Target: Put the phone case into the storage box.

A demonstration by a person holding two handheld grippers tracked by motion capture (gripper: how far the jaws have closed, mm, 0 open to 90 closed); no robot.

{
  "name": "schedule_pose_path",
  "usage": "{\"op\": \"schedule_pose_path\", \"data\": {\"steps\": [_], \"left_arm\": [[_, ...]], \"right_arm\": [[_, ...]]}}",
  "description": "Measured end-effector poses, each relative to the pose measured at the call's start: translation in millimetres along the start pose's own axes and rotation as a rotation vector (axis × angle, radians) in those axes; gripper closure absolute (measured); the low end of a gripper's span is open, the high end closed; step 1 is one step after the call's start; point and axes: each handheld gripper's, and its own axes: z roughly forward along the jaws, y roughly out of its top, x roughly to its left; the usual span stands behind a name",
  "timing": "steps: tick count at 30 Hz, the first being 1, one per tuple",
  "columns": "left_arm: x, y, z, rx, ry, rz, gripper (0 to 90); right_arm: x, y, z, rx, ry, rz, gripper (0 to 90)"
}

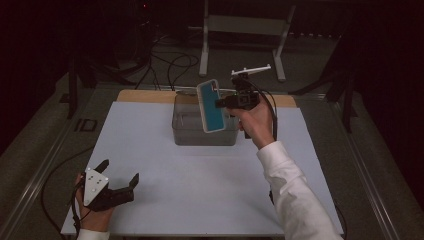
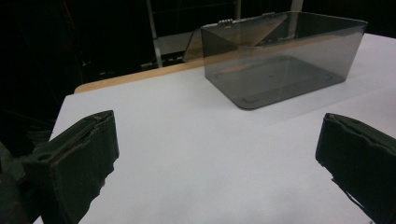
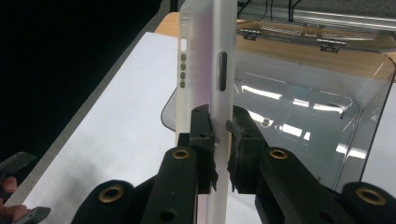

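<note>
While the right hand-held gripper clamps the phone case edgewise, it hangs above the clear box.

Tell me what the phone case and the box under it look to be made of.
Phone case: probably soft, matte plastic or silicone; its frosted whitish edge lets light through, and its inside is teal. The right gripper pinches it thin-edge on.

Box: hard, glossy, smoke-tinted clear plastic; the table shows through its walls, and its floor reflects bright highlights. Glass looks unlikely, given the moulded hinges.

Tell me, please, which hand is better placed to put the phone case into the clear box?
Right: its tool already grips the phone case just above the clear box; the left tool sits open at the near table edge.
</note>
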Motion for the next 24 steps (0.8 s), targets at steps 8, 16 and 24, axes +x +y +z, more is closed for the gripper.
{"op": "schedule_pose_path", "data": {"steps": [8, 16, 24], "left_arm": [[-1.0, -0.5, 0.4, 0.001, 0.0, 0.0, 0.4], [-1.7, 0.8, -1.1, -0.006, 0.003, 0.001, 0.4], [-2.3, 0.4, 0.0, -0.002, 0.003, 0.006, 0.4]], "right_arm": [[-2.6, 5.2, 4.2, 0.0, 0.001, 0.023, 81.9], [-5.4, 11.1, 7.3, -0.002, -0.011, 0.041, 81.9], [-6.1, 15.9, 8.7, -0.006, -0.041, 0.042, 81.9]]}}
